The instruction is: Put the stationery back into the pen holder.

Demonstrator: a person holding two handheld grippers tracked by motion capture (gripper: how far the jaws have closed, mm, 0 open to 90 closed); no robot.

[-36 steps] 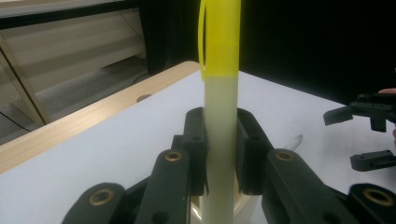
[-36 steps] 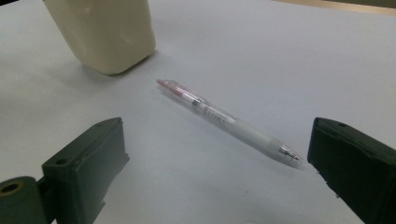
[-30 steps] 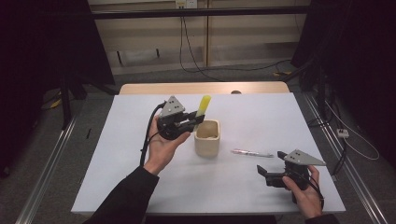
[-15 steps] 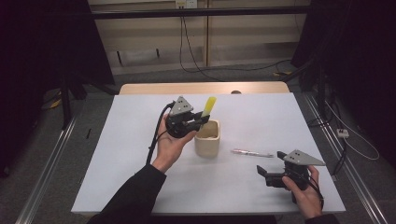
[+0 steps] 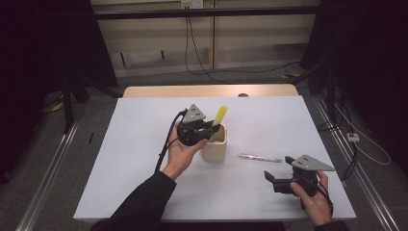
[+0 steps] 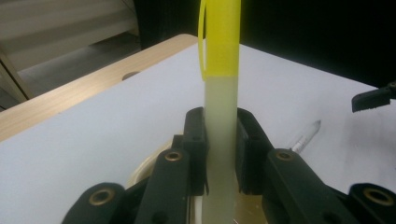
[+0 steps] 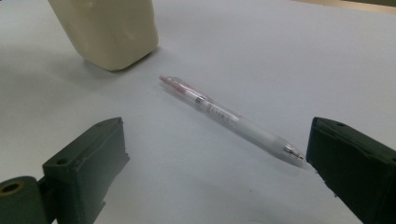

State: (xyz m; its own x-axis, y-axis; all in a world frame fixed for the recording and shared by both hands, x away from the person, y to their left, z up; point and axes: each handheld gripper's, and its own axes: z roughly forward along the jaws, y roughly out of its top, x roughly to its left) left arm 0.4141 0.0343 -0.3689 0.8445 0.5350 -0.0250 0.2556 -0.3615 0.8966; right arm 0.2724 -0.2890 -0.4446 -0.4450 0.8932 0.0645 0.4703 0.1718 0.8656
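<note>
A pale, translucent marker with a bright yellow cap [image 6: 219, 107] is pinched between the black jaws of the left tool [image 5: 208, 129], which are pressed against the marker's barrel on both sides. In the high view the marker is seen tilted, its yellow cap pointing up and toward the far edge of the bench, while its lower end is lowered into the mouth of a cream-coloured, rounded-square pen holder [image 5: 214, 149]. How deep the lower end sits inside the holder cannot be told. The holder is stood near the middle of the white-topped bench [image 5: 144, 144], and the left hand [image 5: 180, 151] is placed just beside it on its left.

A clear plastic pen with a pinkish-red inner tube [image 7: 229, 119] is laid flat on the bench to the right of the holder, apart from it, with its length roughly parallel to the near edge.

The right tool [image 5: 274, 180] is held low near the bench's near right corner by the right hand [image 5: 312, 195]. Its jaws are spread wide, and nothing is gripped between them; in the right gripper view the clear pen is seen lying ahead of the jaws, its tip close to one of them, with the cream holder farther off.
</note>
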